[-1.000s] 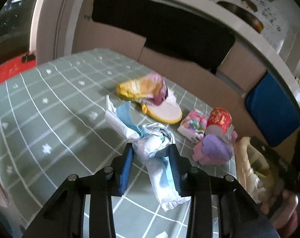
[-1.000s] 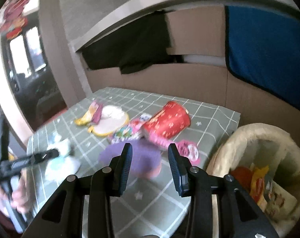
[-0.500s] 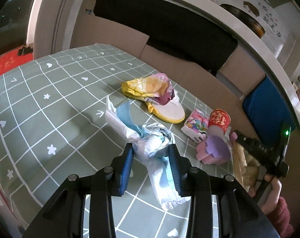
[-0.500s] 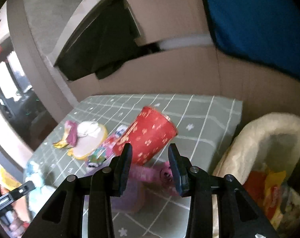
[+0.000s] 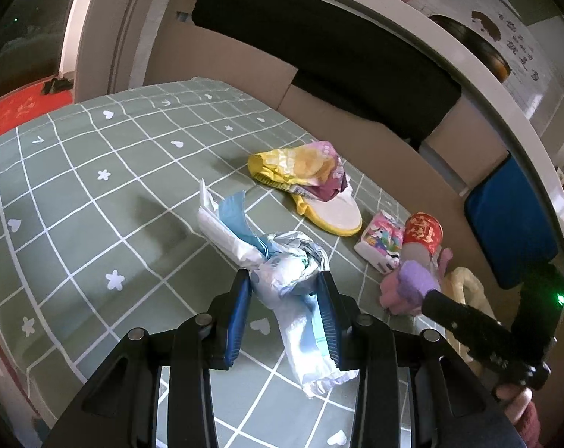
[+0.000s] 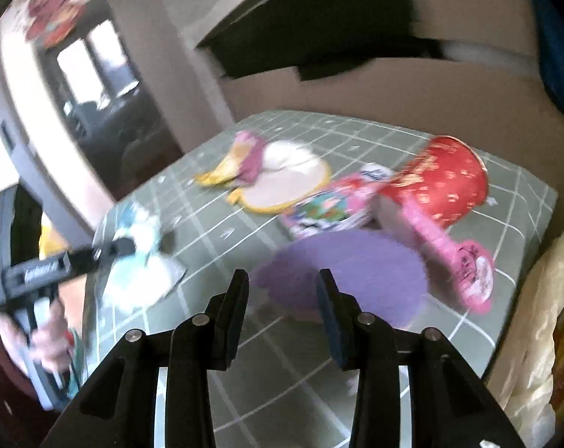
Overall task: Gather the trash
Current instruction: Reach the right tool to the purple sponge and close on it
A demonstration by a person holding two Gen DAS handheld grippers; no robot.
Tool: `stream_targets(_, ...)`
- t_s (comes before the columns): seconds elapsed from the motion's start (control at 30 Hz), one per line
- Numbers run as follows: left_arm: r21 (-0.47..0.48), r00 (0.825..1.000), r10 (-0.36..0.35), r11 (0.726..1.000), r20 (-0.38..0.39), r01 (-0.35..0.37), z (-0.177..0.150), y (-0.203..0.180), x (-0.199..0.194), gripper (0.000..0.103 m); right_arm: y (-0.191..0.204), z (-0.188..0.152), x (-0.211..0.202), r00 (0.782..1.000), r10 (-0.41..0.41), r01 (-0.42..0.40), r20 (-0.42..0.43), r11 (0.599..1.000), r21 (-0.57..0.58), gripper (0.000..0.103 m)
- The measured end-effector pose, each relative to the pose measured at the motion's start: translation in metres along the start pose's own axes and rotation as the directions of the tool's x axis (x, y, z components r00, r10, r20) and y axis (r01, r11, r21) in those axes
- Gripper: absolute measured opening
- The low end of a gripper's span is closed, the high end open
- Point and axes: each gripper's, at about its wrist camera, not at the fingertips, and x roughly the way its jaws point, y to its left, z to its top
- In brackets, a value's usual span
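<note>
Crumpled white-and-blue wrapper [image 5: 282, 280] sits pinched between the left gripper [image 5: 284, 321] pads above the near tablecloth [image 5: 77, 201], so keep that squeeze firm while the right gripper [image 6: 282, 310], part-open and empty, lines up squarely on the purple trash [image 6: 341, 272].

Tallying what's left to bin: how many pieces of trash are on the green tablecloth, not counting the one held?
5: yellow wrapper, white paper plate under it, pink packet, red cup, purple-pink toy nearest the basket. More may hide behind them.
</note>
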Motion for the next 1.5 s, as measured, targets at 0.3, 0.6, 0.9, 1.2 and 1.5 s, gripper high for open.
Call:
stream_targets(0.3,-0.014,1.0,-0.002,1.0,0.0,0.002,-0.001,0.003,0.001,0.037,-0.028,0.0,-0.031,0.984,-0.153,0.141,0.09,0.981,0.132,0.042)
stream_targets(0.6,-0.019,0.998,0.027,0.999,0.054,-0.026,0.011,0.01,-0.014,0.037,0.024,0.038,0.028,0.987,0.158,-0.157,-0.02,0.986,0.048,0.039)
stream_targets(0.9,-0.03,0.998,0.023,0.999,0.055,-0.021,0.01,0.015,-0.016,0.037,0.009,0.002,0.019,0.995,-0.016,0.022,-0.098,0.998,0.062,0.038)
stream_targets(1.2,-0.01,1.0,-0.015,1.0,0.021,0.015,0.005,0.0,-0.006,0.037,-0.014,-0.019,-0.055,0.946,-0.319,0.309,0.056,0.941,0.139,0.046)
stream_targets(1.5,0.001,0.999,-0.013,1.0,0.032,0.013,0.008,0.0,-0.009,0.037,-0.062,0.001,-0.006,0.938,-0.346,0.33,-0.022,0.87,0.368,0.05)
